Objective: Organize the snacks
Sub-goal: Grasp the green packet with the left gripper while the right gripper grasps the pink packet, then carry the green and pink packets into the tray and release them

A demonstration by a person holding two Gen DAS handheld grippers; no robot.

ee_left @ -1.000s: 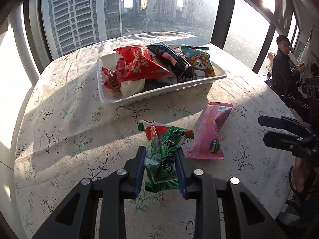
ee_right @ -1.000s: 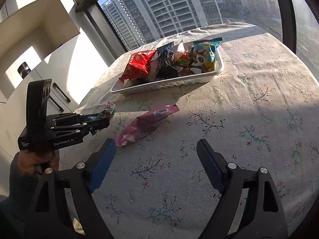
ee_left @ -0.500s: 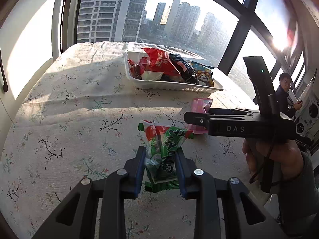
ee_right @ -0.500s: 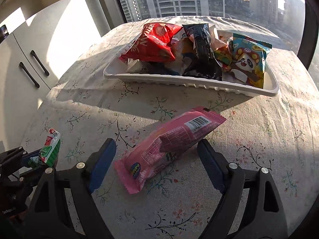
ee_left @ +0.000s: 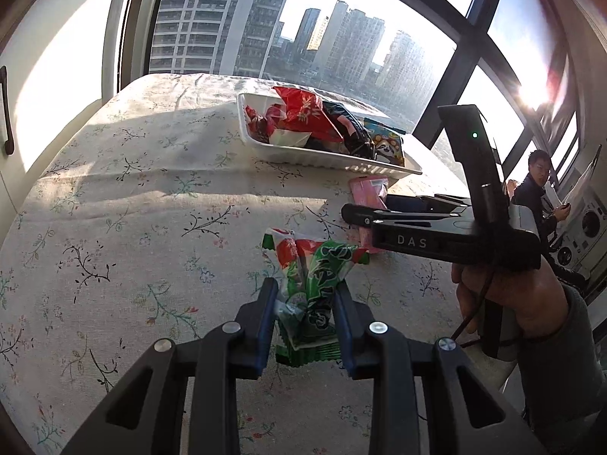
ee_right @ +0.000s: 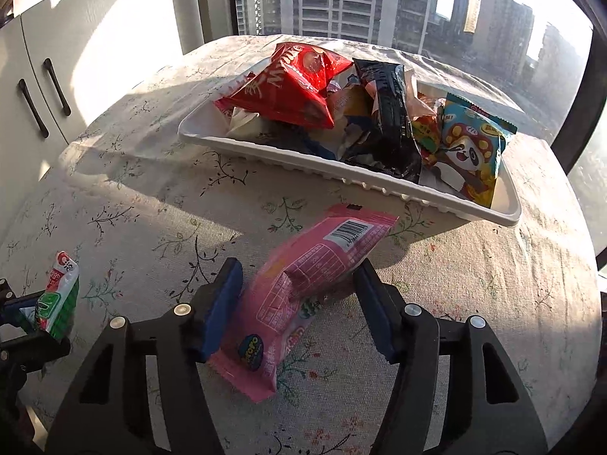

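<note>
My left gripper [ee_left: 305, 295] is shut on a green and red snack pack [ee_left: 313, 284] and holds it above the tablecloth; the pack also shows at the left edge of the right wrist view [ee_right: 58, 299]. My right gripper [ee_right: 299, 276] is open, its jaws on either side of a pink snack pack [ee_right: 303, 288] that lies on the cloth, also seen in the left wrist view [ee_left: 370, 191]. A white tray [ee_right: 379, 184] holds several snack packs just beyond; it shows in the left wrist view too [ee_left: 330, 159].
A round table with a floral cloth [ee_left: 132, 208] stands by large windows. White cabinets [ee_right: 41, 87] stand at the left. A seated person [ee_left: 537, 189] is at the far right. The table edge falls away on the right [ee_right: 580, 265].
My right gripper has moved forward, so the pink pack now lies between its jaws. My left gripper still holds the green pack and has turned slightly left.
</note>
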